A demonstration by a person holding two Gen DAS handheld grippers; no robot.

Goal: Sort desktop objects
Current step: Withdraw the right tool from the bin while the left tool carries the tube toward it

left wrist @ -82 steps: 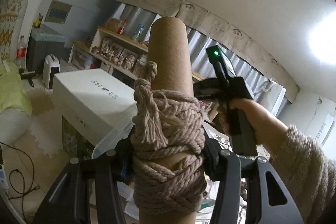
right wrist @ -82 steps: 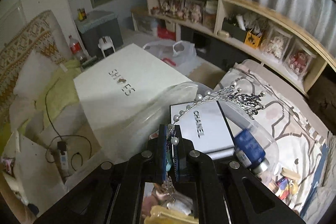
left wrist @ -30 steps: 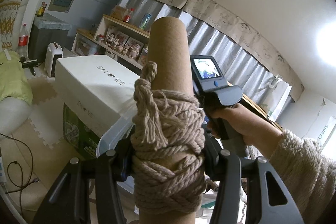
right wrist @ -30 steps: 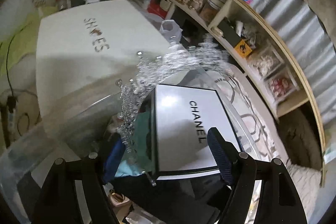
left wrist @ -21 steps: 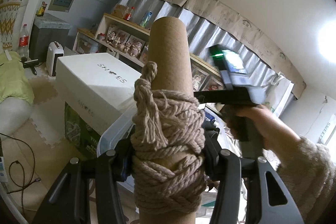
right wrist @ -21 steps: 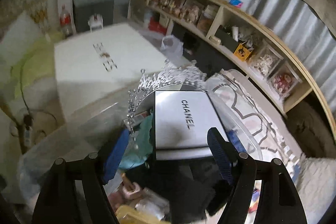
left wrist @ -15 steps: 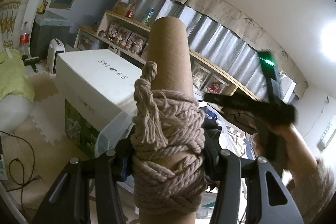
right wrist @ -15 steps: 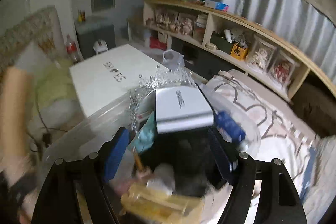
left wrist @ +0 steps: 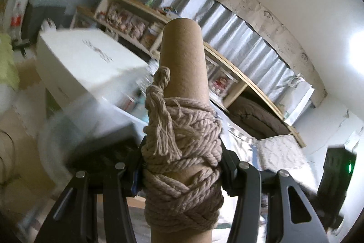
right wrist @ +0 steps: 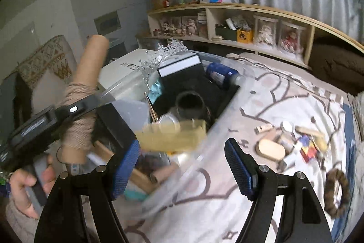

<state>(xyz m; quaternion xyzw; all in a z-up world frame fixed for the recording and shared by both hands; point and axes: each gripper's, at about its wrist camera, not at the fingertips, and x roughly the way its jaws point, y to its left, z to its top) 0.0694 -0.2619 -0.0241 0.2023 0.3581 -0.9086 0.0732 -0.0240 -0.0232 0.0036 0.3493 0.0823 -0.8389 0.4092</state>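
Left tool (left wrist: 182,165) clamped on a cardboard tube wound with beige rope (left wrist: 182,152), tube upright between the jaws and filling the middle of the left wrist view; same tube (right wrist: 84,95) seen tilted at the left edge of the right wrist view, with the person's hand (right wrist: 25,186) on the grip below it. Right tool (right wrist: 182,165) with blue-padded jaws spread wide and nothing between them, hanging over the near corner of a clear plastic bin (right wrist: 204,152). Inside the bin: a silver tiara (right wrist: 159,56) at the far end, a white-lidded black box (right wrist: 179,65) beside it, a blue bottle (right wrist: 220,74), a dark round jar (right wrist: 188,104), a blurred yellow item (right wrist: 173,136). White shoe box (left wrist: 86,60) just behind the bin. Bin resting on a bed with patterned cover (right wrist: 273,106); to the right on the cover, a scatter of small wooden and coloured pieces (right wrist: 293,140) and a brown braided ring (right wrist: 336,193), well apart from the bin. Wooden shelves (right wrist: 250,26) with figurines along the back wall.
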